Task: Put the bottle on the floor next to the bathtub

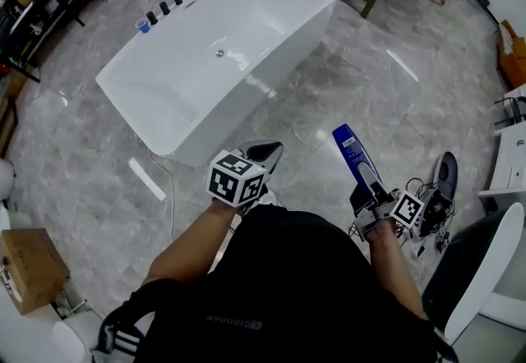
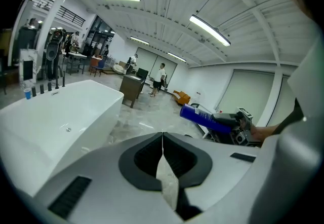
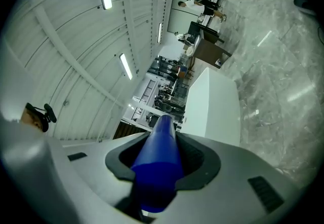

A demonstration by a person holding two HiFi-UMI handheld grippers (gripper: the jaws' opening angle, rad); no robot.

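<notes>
- Shirt (image 1: 288, 296), black, fills the near edge; both arms reach out twd the tub (image 1: 238, 119).
- L gripper (image 1: 265, 152) sits just off the tub's near long wall, jaws pressed together, nothing betw them.
- R gripper (image 1: 367, 193) is clamped on the blue bottle (image 1: 353, 154), up in the air and further out from the tub wall than L.
- Bottle pokes out past the jaws, tilted; not on the floor (image 1: 329, 82) yet.
- Step in hand, I'd say: bring it in beside the tub, then lower.
- To do it well: close on the wall w/o knocking it, turn the bottle upright, and seat the base flat on the tile before easing the jaws off. Tall bottle on a glossy floor could tip.
</notes>
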